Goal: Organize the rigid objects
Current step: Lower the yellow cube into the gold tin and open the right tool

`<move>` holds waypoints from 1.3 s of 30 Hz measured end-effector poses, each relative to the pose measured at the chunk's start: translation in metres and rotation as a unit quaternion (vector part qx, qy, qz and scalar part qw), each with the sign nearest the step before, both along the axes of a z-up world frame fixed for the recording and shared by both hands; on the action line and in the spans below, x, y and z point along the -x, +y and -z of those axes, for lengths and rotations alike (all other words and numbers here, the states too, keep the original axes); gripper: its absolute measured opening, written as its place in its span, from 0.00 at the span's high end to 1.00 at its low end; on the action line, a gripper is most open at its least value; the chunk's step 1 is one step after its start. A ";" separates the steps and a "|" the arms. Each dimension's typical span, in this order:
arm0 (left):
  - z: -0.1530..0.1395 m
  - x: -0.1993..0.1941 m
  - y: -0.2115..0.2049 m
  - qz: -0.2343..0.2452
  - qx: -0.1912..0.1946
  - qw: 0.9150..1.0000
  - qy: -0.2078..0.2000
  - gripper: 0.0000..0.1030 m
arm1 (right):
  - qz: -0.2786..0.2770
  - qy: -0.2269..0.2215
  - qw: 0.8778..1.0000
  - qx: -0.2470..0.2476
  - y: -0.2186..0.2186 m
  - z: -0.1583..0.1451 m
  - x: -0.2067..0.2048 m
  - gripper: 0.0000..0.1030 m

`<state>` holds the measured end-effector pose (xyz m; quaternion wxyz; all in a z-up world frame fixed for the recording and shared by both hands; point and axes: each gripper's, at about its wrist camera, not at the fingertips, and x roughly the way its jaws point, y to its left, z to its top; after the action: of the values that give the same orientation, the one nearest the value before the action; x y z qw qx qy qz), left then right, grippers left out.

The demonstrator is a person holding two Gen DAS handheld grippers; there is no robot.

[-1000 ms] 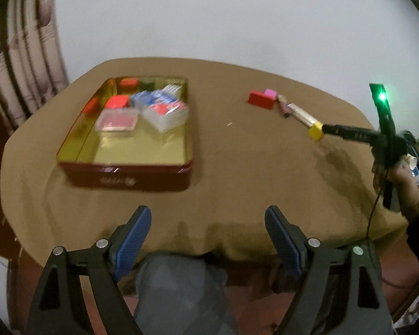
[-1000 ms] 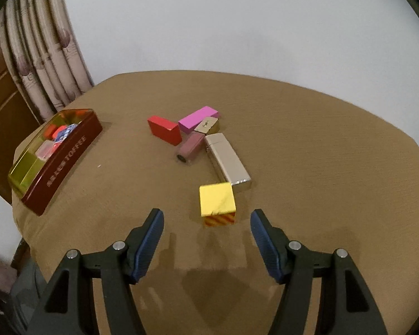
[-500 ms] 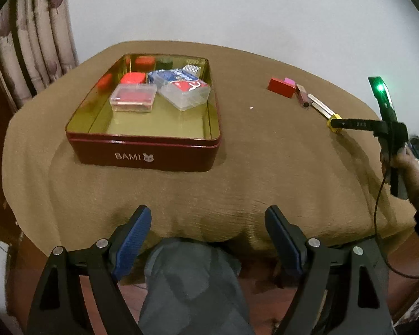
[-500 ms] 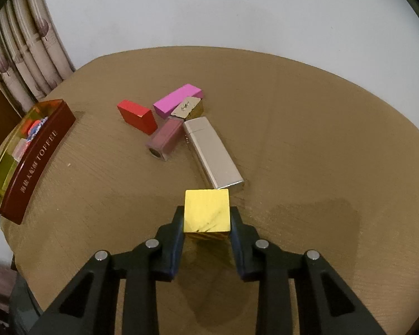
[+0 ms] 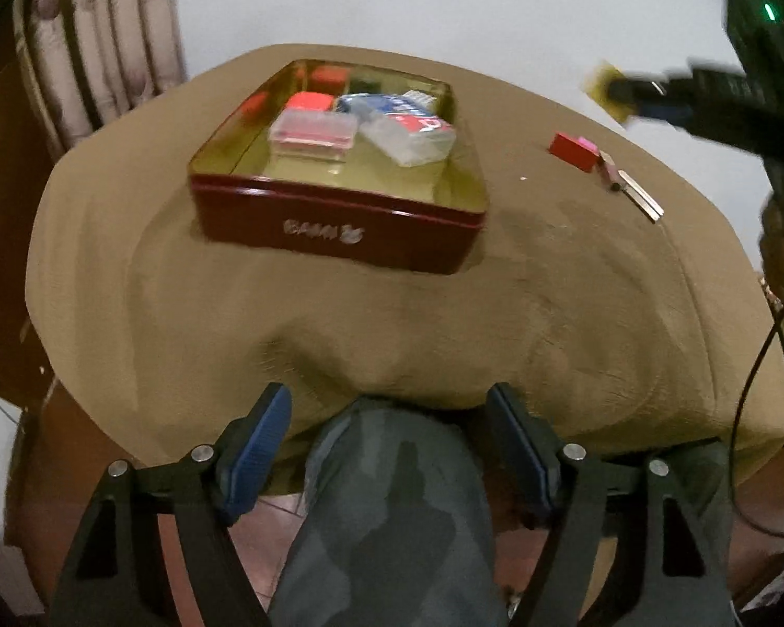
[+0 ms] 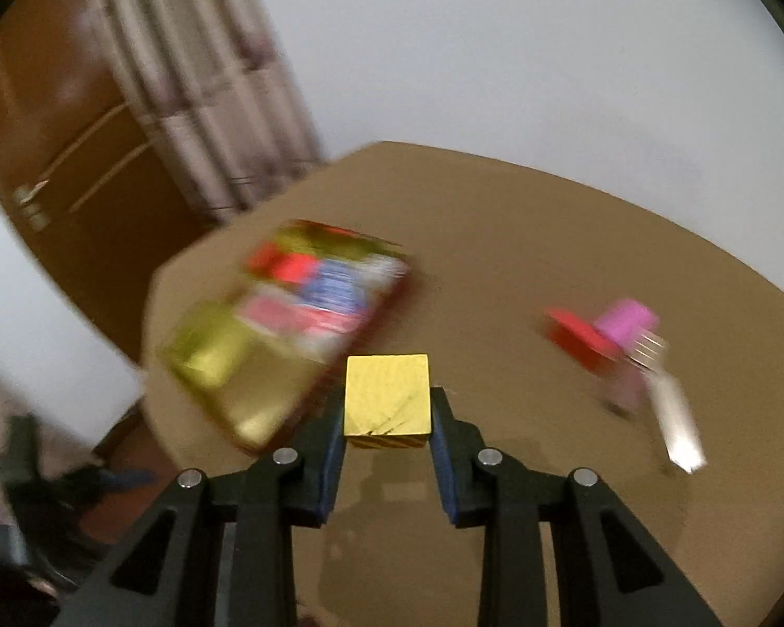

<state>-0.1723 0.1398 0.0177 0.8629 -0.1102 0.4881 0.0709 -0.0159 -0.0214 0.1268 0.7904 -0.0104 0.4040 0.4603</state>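
My right gripper (image 6: pixel 387 402) is shut on a yellow cube (image 6: pixel 385 394) and holds it in the air above the brown tablecloth, right of the red tin (image 6: pixel 225 366). The left wrist view shows the same cube (image 5: pixel 603 89) blurred at the upper right, high over the table. The tin (image 5: pixel 334 230) has a gold inside and holds several small boxes at its far end. My left gripper (image 5: pixel 389 397) hangs over the table's near edge; its jaws are closing with nothing between them. On the cloth lie a red block (image 6: pixel 575 337), a pink block (image 6: pixel 627 321) and a silver lighter (image 6: pixel 674 423).
A person's knee (image 5: pixel 392 496) in grey cloth sits under the left gripper. The round table (image 5: pixel 339 324) is draped in brown cloth. A curtain (image 5: pixel 104 52) and a wooden door (image 6: pixel 52 157) stand behind it on the left. A cable hangs at the right edge.
The right gripper shut on the yellow cube, lifted it off the cloth and swung left toward the tin. The left gripper tipped down toward the table's near edge, its jaws slightly narrower.
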 end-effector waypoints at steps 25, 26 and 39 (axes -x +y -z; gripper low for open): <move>0.000 0.006 0.041 -0.074 0.013 0.997 -0.007 0.07 | -0.069 0.035 0.990 0.118 0.194 0.076 0.000 0.71; 0.000 0.006 0.042 -0.075 0.010 0.997 -0.005 0.06 | -0.065 0.024 0.989 0.128 0.196 0.077 0.000 0.71; -0.012 0.012 0.027 -0.030 -0.029 0.998 -0.056 0.06 | -0.045 0.011 0.999 0.022 0.157 0.044 -0.007 0.69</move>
<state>-0.1840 0.1669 0.0300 0.8891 -0.1033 0.4335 0.1043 -0.0094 0.1360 0.0823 0.7640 -0.0404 0.4218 0.4865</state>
